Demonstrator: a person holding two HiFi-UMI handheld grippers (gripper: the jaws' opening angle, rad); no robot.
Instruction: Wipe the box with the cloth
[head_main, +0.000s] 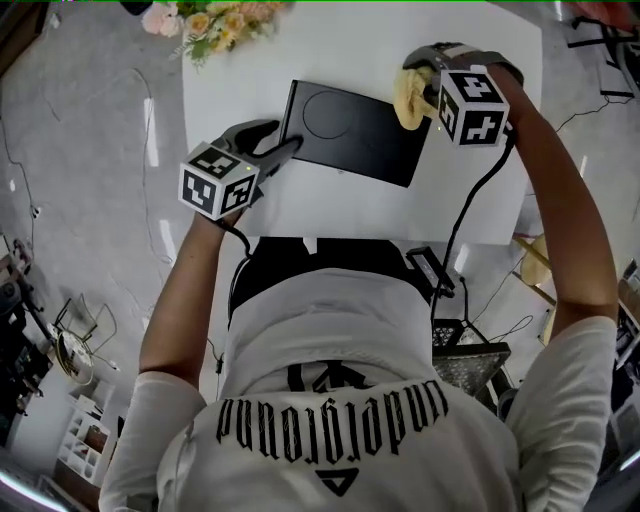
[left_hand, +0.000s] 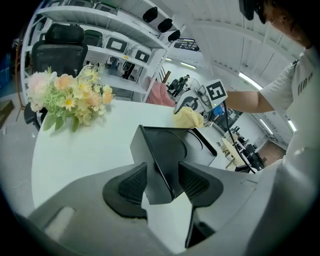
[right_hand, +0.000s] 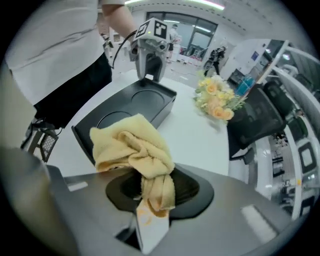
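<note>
The left gripper (left_hand: 162, 177) clamps the near corner of a black box (left_hand: 175, 145) — a yellow cloth (left_hand: 189, 118) at the box's far end, flowers (left_hand: 70, 97) to its left.

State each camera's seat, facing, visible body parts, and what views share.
Head view: on the head, steeply down at the table; both arms, torso show.
Left gripper view: along left gripper jaws clamping the box corner, toward the right gripper; arm shows.
Right gripper view: along its jaws holding the cloth, toward the left gripper; torso shows.
All share box, cloth, flowers.
</note>
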